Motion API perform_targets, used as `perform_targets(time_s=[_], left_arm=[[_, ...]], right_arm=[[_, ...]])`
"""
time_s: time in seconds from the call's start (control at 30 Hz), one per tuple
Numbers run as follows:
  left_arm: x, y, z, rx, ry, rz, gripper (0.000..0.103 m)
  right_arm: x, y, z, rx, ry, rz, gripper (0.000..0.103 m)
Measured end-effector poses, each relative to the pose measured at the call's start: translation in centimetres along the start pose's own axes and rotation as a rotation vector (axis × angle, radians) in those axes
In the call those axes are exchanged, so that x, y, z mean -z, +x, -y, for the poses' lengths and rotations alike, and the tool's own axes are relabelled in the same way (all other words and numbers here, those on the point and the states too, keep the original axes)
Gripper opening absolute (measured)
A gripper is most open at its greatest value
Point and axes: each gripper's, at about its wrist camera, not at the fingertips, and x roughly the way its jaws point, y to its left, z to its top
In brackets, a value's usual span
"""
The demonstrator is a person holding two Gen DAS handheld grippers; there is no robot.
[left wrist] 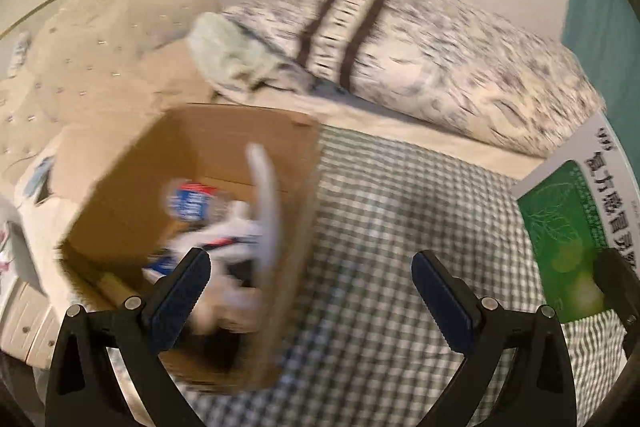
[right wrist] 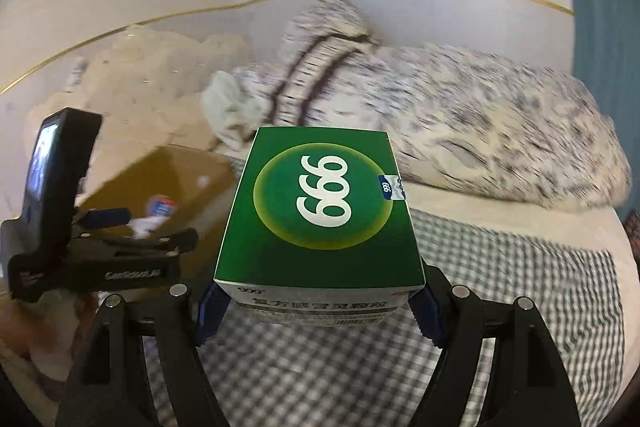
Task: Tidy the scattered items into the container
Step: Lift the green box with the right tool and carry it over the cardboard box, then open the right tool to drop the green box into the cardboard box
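Presently we held 1 green medicine box (right wrist: 320,203) pinched across its width in the right tool (right wrist: 316,311), above the checked bedcover (right wrist: 500,287). Cardboard container (right wrist: 180,179) lay ahead to our left, nearer the left tool (left wrist: 310,291), spread and empty.

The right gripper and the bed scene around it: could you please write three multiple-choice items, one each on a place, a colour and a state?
1. Where does the cardboard box stand?
A. on the checked bedspread
B. on a shelf
C. on the floor

2. What colour is the top of the medicine box?
A. red
B. green
C. yellow

3. How is the left gripper?
A. shut on a bottle
B. shut on a cloth
C. open, holding nothing

Answers: 1 A, its base rests on the checked cloth. 2 B, green face with white 999. 3 C, its fingers stand apart; the right gripper clamps the medicine box.
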Motion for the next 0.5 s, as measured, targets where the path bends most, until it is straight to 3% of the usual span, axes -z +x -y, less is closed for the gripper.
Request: perform_targets(time_s=[0.2, 0.5], left_arm=[[-1.1, -1.2, -6.5, -0.022, -0.056, 0.028, 0.103], [-1.3, 1.4, -14.2, -0.073, -0.071, -0.005, 0.103]], right_arm=[[-2.5, 1.2, -7.2, -0.090, -0.058, 0.016, 0.076], [-5.6, 8.0, -17.5, -0.189, -0.121, -0.006, 0.076]])
